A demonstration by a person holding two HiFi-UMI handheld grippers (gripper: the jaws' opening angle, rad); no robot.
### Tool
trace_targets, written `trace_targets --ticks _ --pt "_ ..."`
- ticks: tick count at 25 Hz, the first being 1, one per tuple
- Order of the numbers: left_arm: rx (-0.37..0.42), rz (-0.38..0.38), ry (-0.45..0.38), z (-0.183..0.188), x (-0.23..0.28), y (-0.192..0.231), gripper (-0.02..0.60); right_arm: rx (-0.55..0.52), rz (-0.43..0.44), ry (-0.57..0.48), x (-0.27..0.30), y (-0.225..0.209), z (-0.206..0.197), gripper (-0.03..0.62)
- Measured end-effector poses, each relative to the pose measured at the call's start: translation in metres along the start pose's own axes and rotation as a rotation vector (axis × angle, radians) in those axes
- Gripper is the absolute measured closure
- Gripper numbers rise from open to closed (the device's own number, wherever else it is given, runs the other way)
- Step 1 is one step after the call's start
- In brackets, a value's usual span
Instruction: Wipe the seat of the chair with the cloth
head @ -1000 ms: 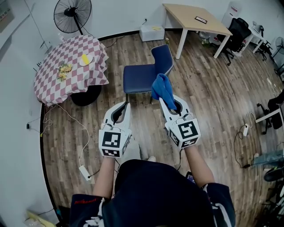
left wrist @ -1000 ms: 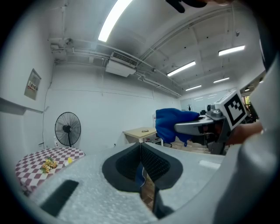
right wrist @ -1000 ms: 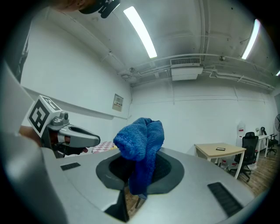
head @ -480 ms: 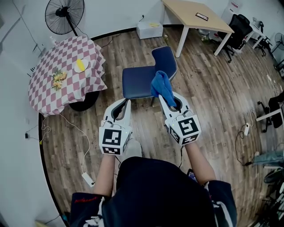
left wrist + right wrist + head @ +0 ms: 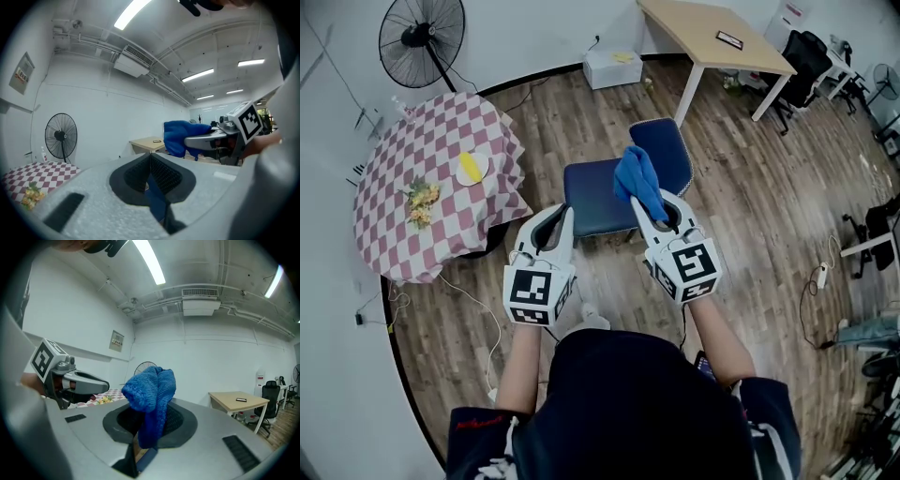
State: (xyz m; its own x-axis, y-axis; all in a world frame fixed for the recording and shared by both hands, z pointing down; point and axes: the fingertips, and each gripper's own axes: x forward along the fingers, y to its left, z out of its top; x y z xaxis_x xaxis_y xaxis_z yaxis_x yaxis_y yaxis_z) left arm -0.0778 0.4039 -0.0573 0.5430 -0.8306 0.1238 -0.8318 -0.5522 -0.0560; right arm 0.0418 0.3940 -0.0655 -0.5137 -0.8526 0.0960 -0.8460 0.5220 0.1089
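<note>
**Fingers [image 5: 182, 419] clamp blue cloth [image 5: 152, 389] as both grippers face the chair [image 5: 592, 199]**

Pinched between the right gripper's [image 5: 642, 208] pads, the cloth stands up in a bunched wad above the tips, and a narrow tail of it hangs down through the gap behind them. Beside it, the left gripper's [image 5: 565, 216] own fingers [image 5: 167, 176] are pressed together with nothing between them.

Both of the person's forearms reach straight out from the body, side by side and a little apart. The grippers are held close to level, marker cubes toward the person and tips toward the dark blue chair on the wood floor.

From the head view the cloth overlaps the right edge of the seat, near the backrest, while the left gripper's tip sits at the seat's front left corner. Whether the cloth touches the seat cannot be told from these views.

A round table [image 5: 384, 225] under a checkered cover stands to the left, a standing fan [image 5: 420, 39] behind it against the wall, and a pale wooden desk [image 5: 698, 33] beyond the chair.
</note>
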Motion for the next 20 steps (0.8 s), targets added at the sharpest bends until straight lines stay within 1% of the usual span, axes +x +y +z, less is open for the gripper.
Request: trace_targets --ticks 4,9,12,15,17,20 --pt "-0.002 -0.008 0.024 -0.005 0.026 0.045 0.565 0.002 -0.008 0.017 0.048 -0.003 0.000 0.536" --pt "-0.010 -0.021 0.044 -0.017 0.051 0.081 0.565 0.005 -0.022 0.071 0.090 -0.010 -0.018 0.536" --pt "-0.023 -0.037 0.060 -0.022 0.068 0.092 0.565 -0.002 -0.029 0.102 0.109 -0.019 -0.026 0.536" --pt "-0.019 -0.060 0.074 -0.027 0.088 0.096 0.565 -0.005 -0.030 0.116 0.125 -0.031 -0.031 0.536" --pt "-0.030 -0.072 0.084 -0.031 0.101 0.096 0.565 -0.004 -0.028 0.123 0.133 -0.040 -0.034 0.536" --pt "-0.030 -0.065 0.099 -0.038 0.124 0.099 0.565 -0.004 -0.011 0.135 0.151 -0.058 -0.043 0.536"
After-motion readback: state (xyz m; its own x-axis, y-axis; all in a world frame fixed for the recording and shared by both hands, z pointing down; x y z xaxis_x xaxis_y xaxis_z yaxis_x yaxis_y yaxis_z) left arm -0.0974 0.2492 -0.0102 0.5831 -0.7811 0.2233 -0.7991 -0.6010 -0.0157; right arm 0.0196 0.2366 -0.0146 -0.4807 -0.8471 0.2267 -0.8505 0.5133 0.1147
